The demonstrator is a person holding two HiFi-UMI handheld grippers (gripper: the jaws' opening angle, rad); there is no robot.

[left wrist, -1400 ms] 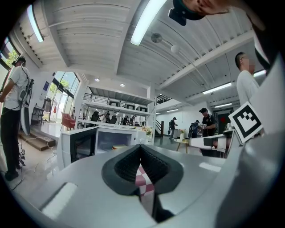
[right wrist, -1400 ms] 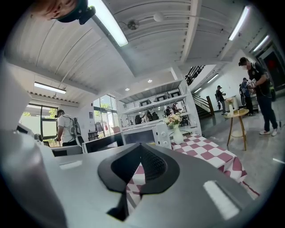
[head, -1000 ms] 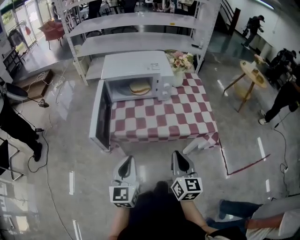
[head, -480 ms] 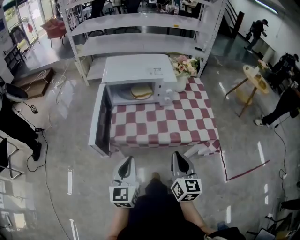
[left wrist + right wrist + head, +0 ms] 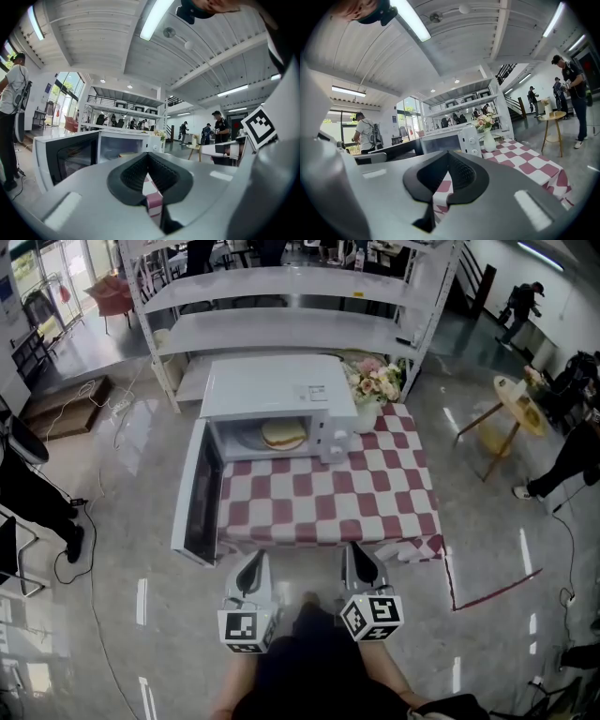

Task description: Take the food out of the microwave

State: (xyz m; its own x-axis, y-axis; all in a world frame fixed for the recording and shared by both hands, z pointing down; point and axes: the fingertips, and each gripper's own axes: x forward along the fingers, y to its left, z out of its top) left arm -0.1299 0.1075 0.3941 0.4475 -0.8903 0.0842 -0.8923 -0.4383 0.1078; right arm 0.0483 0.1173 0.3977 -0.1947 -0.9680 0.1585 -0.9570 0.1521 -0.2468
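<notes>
The food (image 5: pixel 284 434), a single round, flat, bun-like piece with a pale top and a browner edge, is seen lying inside the open microwave (image 5: pixel 272 385), on the cavity floor towards the right; whether a plate lies under it cannot be told.

The left gripper (image 5: pixel 251 565) is closed tip to tip with nothing gripped; in the left gripper view only checked cloth is seen through the slit below the meeting pads (image 5: pixel 133 174). The right gripper (image 5: pixel 361 559) is likewise brought together at the tips and empty. Both are held low, side by side, at the near edge of the table (image 5: pixel 375 493), well apart from the food.

The piece is judged to be light and soft, easily dented or torn if squeezed hard, and probably not slippery. It is best taken across its edge from the front, with the jaws opened wider than its thickness and closed gently; if a plate is there, the rim would be the safer hold. The cavity is low, so a flat, level entry is called for.

Counted: one piece of food, one microwave, one door (image 5: pixel 192 498) swung fully open to the left, two grippers, one checked table, one vase of flowers (image 5: pixel 373 388) just to the right of the microwave.
</notes>
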